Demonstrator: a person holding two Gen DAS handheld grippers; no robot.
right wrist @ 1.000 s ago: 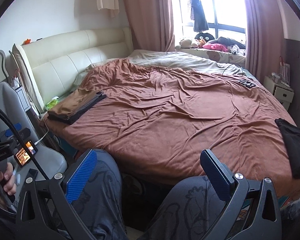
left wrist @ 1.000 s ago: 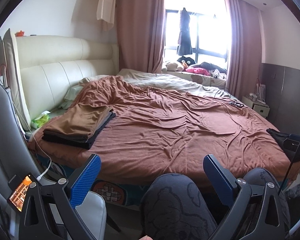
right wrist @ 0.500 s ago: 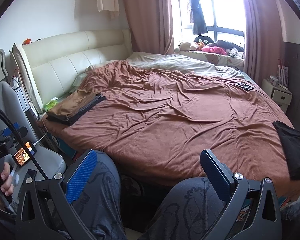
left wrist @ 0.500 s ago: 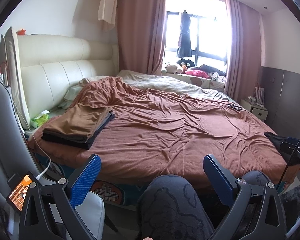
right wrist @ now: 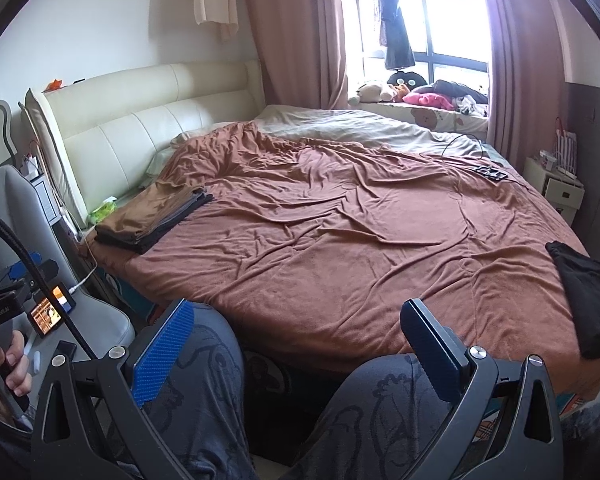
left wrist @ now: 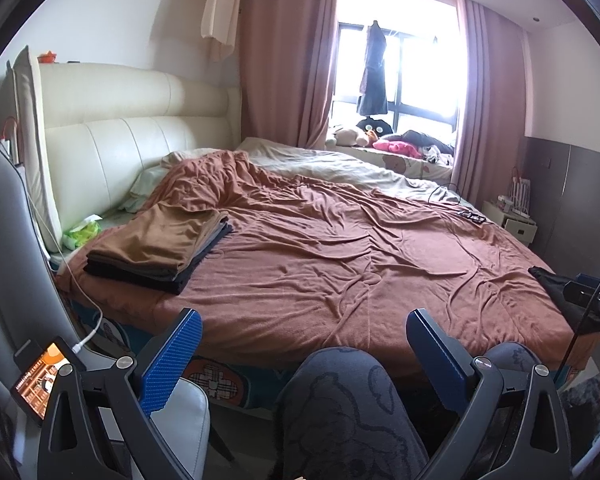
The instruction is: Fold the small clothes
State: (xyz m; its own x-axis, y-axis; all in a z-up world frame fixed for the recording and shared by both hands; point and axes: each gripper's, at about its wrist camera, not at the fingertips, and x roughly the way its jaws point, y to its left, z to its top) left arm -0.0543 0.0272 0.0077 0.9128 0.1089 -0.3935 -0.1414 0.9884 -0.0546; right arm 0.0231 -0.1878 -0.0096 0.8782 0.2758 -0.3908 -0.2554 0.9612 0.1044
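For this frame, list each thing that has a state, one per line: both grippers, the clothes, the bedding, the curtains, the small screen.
Left gripper: open, empty, held above the knees.
Right gripper: open, empty.
Stack of brown and dark folded clothes: folded, lying at the bed's left edge.
Black garment: unfolded, draped over the bed's right edge.
Rust-brown blanket: spread out, wrinkled.
Pink curtains: drawn open.
Small screen: lit, cable plugged in.

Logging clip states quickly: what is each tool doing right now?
Left tool: open, holding nothing, above the person's knees.
Right tool: open, holding nothing, facing the bed.
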